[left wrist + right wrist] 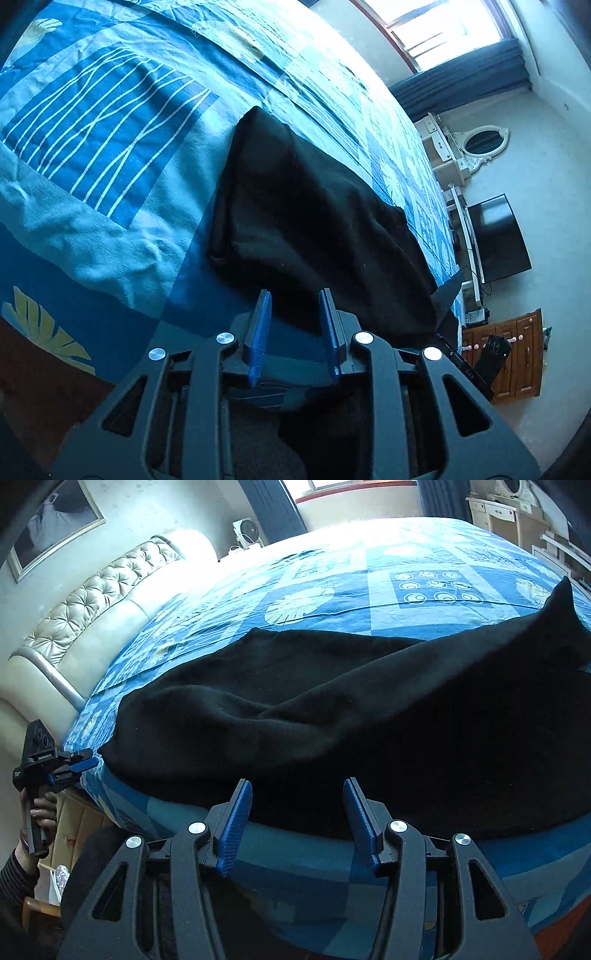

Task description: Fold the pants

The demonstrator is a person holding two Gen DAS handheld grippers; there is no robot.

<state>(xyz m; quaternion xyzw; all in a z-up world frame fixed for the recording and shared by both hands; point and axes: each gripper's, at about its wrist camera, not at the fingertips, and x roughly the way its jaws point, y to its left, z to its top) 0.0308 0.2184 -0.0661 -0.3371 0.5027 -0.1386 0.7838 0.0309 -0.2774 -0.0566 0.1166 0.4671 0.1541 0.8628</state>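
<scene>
Black fleece pants (332,709) spread on a blue patterned bedspread (332,576).
Right gripper (297,819), blue fingers parted, empty, just short of the pants' near edge; left gripper (79,762) far left of the fingers.

One pants (332,709), one bed (369,568), two claws (295,295) (297,786), one television (498,236).

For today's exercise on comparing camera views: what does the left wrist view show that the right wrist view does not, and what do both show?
Only the left wrist view shows the dark flat screen on the wall and the wooden cabinet under it.

Only the right wrist view shows the tufted headboard, the framed picture, the small white fan and the person's hand holding the left gripper.

Both show the black pants lying on the blue patterned bedspread, and each view's own gripper open, clear of the cloth: left, right gripper.
</scene>
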